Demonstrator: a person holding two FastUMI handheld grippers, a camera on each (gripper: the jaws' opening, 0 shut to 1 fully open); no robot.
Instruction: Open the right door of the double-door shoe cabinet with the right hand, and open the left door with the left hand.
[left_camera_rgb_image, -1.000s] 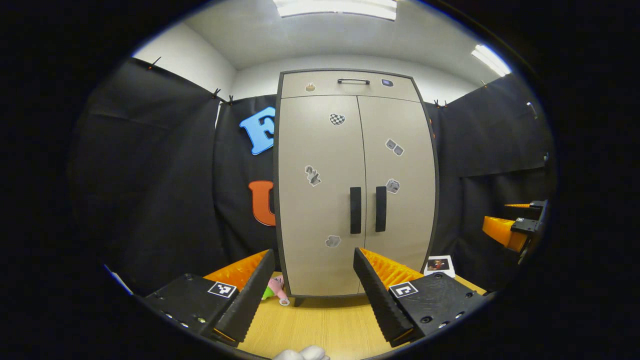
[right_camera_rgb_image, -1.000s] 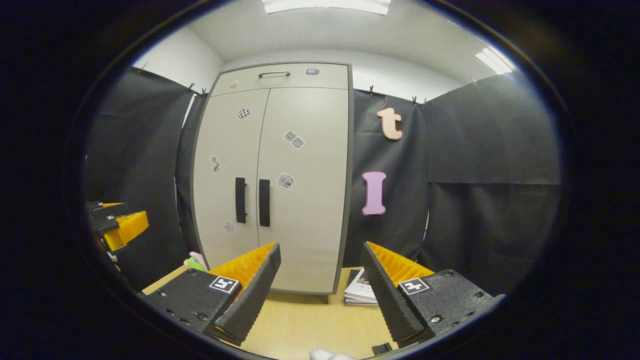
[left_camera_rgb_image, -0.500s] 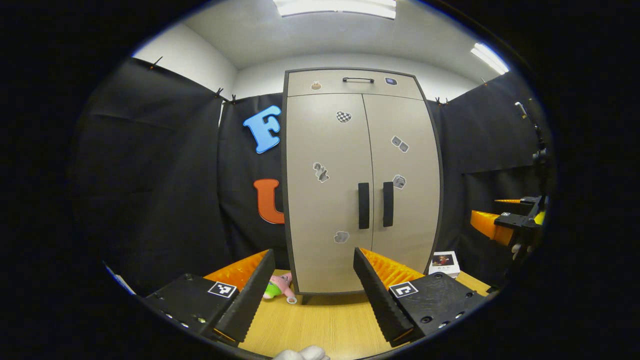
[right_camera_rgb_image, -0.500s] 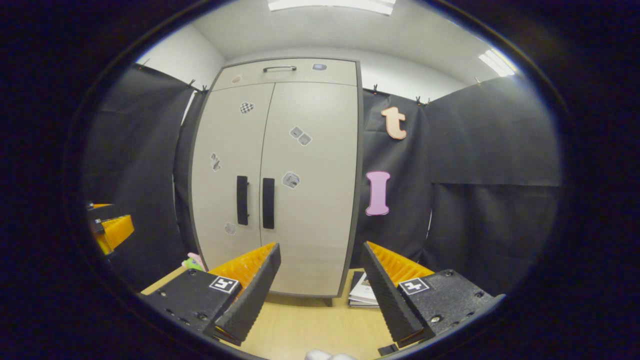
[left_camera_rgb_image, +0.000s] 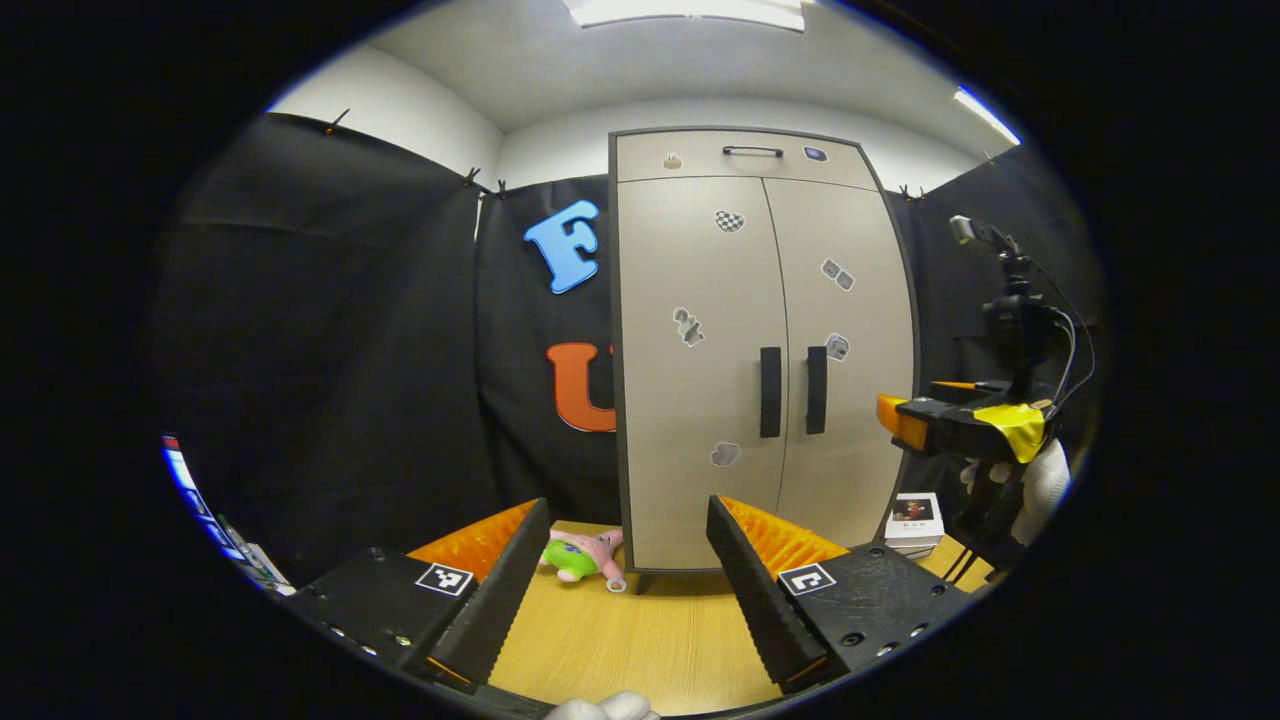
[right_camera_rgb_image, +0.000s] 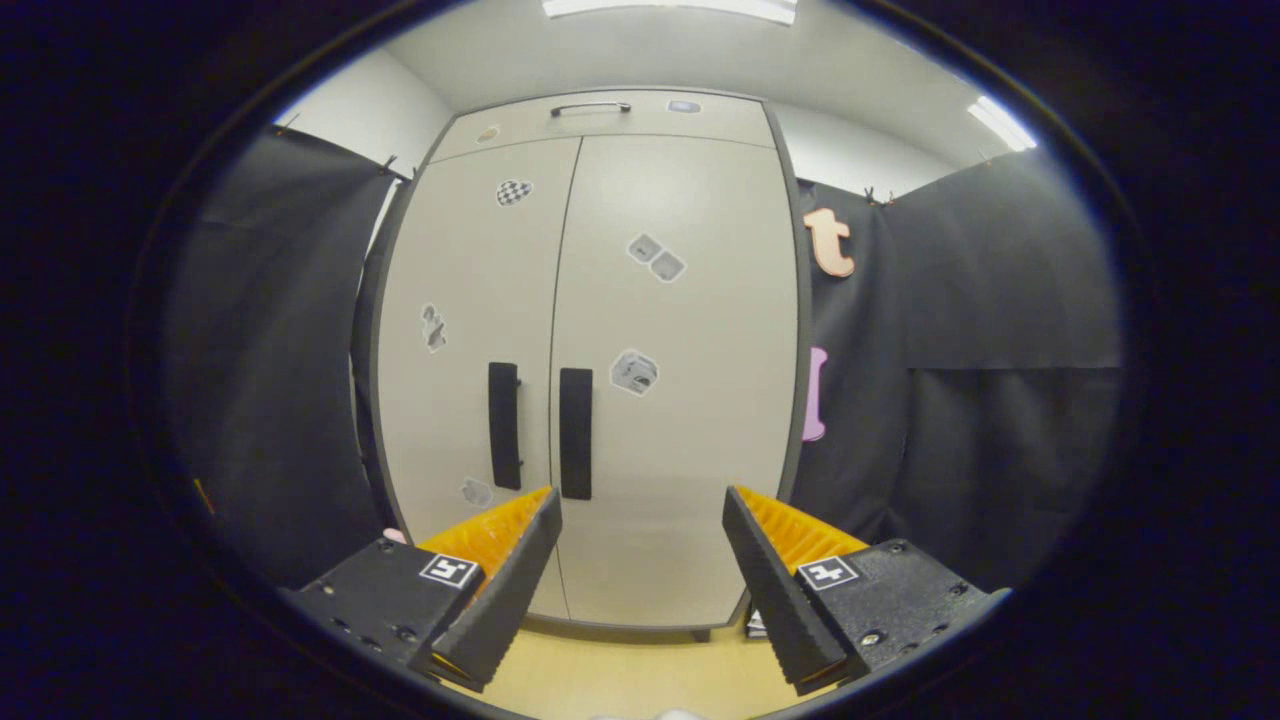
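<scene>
Both doors shut on the shoe cabinet (right_camera_rgb_image: 590, 370), standing upright on the counter (left_camera_rgb_image: 650, 640). Right gripper (right_camera_rgb_image: 640, 575), jaws spread and empty, faces the right door's handle (right_camera_rgb_image: 575, 432). Left gripper (left_camera_rgb_image: 620, 580), jaws spread too, hangs well back, a plush toy (left_camera_rgb_image: 580, 555) by the cabinet's foot.

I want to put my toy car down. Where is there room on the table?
Bare wood lies on the table in front of the cabinet. It is crowded beside the cabinet's foot: a plush toy one side, books the other.
</scene>
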